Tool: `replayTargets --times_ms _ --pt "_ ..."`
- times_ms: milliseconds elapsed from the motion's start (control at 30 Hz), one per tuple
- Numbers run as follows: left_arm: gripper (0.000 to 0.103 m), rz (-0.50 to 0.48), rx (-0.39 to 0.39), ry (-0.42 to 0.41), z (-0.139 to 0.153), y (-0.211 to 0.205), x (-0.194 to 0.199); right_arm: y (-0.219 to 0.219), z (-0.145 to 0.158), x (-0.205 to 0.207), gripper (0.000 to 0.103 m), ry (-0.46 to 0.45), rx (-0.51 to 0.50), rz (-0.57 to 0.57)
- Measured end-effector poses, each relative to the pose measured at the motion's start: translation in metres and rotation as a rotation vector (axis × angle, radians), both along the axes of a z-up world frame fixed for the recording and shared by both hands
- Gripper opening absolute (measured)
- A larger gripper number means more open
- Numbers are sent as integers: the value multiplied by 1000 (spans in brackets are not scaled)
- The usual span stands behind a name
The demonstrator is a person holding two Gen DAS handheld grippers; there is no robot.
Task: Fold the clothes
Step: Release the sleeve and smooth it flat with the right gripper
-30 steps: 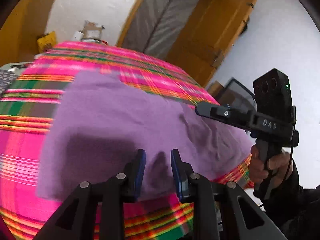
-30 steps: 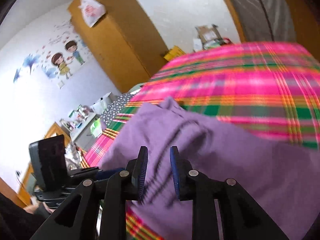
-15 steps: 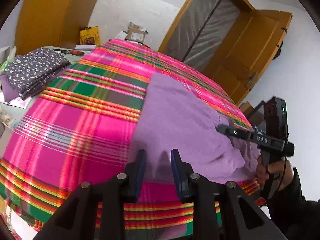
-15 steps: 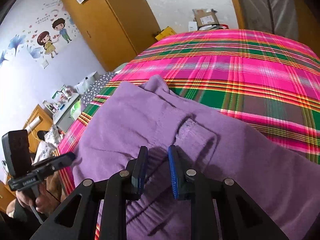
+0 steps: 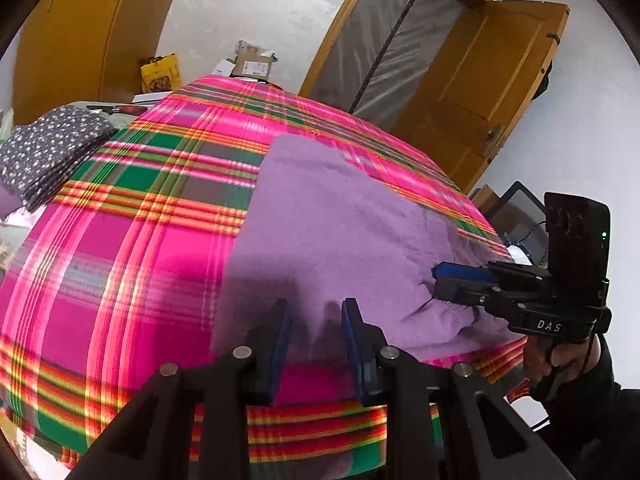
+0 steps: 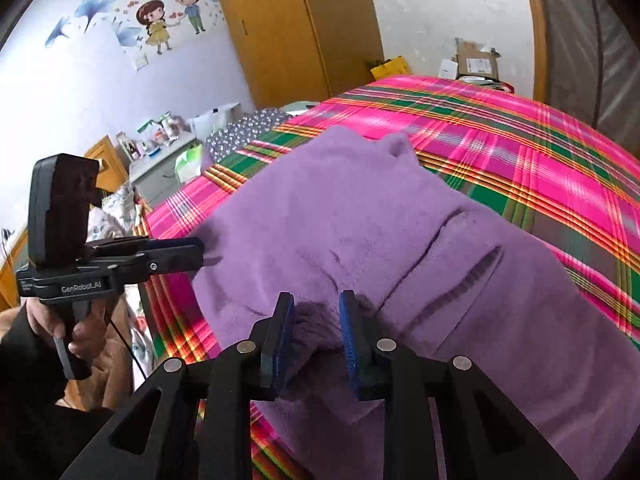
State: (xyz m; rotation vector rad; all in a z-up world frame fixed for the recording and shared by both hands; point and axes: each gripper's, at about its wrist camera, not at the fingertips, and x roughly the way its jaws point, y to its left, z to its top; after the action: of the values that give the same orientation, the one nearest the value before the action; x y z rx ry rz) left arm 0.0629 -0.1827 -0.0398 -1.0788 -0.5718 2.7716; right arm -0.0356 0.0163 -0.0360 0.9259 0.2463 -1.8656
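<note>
A purple fleece garment point(image 5: 340, 232) lies spread on the plaid bed cover point(image 5: 140, 260). My left gripper point(image 5: 314, 340) is open, low over the garment's near edge, with nothing pinched. From the right wrist view, the left gripper point(image 6: 202, 252) has its tips at the left edge of the garment point(image 6: 340, 220). My right gripper point(image 6: 316, 328) is open, and a bunched ribbed fold of the garment sits between its fingers. In the left wrist view the right gripper point(image 5: 434, 280) touches the garment's right end.
Folded dark dotted fabric point(image 5: 48, 152) rests at the bed's left side. Boxes point(image 5: 252, 64) stand beyond the far end, with a wooden door point(image 5: 480, 92) to the right. A wardrobe point(image 6: 304, 28) and a cluttered cabinet point(image 6: 160, 168) line the left wall. A person's hand point(image 5: 560, 360) holds each gripper.
The right gripper has moved forward and down, so the ribbed fold now lies between its fingers. The left gripper swung left, then settled at the garment's near edge. Finger gaps look the same.
</note>
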Motion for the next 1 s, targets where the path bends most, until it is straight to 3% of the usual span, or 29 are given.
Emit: replayTargets --times_ms 333,567,800,1000 --pt "26 -25 -134 3 35 -2 -83 -7 23 -41 24 35 -53 -156" --pt "26 -70 -184 -40 35 0 -143 -11 1 -87 24 -14 -3 -292" --pt "26 -88 -152 -151 10 -4 -184 -10 -10 -95 24 -35 9 -301" --pt "26 -106 -134 -142 4 -4 -187 -7 -12 -98 24 -54 -1 -300"
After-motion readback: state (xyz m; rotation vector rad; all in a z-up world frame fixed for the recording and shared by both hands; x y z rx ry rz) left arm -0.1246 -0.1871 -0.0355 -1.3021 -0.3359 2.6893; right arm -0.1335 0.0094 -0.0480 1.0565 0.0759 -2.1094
